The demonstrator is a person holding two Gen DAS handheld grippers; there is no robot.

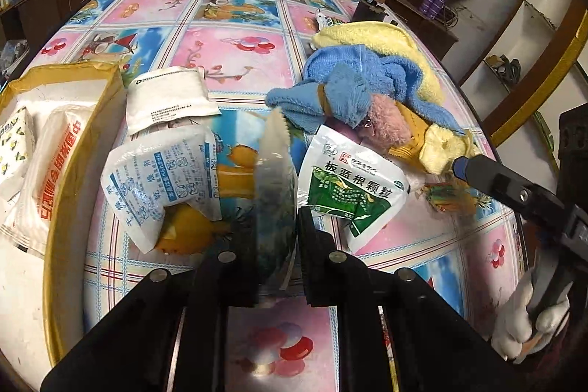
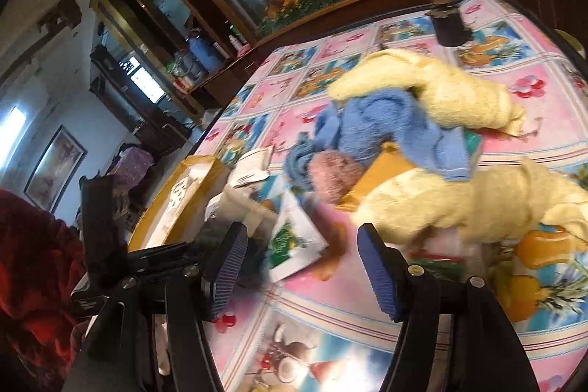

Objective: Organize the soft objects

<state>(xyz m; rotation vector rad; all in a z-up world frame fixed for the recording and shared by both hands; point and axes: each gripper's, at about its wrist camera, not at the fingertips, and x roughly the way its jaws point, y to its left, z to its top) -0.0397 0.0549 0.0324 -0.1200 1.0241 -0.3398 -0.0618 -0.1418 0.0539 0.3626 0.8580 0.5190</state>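
Left wrist view: left claw [image 1: 277, 237] pinching limp, crinkly, slippery translucent serrated-edge plastic sachet [image 1: 275, 186] mid-body; right claw [image 2: 297, 267] gaping wide, empty, nearing green-and-white foil packet [image 2: 290, 245].

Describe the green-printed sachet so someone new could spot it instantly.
Start at the heap of blue and yellow terry towels on the cartoon-print tablecloth. Just in front lies a flat white plastic sachet with a green leaf panel. The nearby white packets carry blue or grey print instead.
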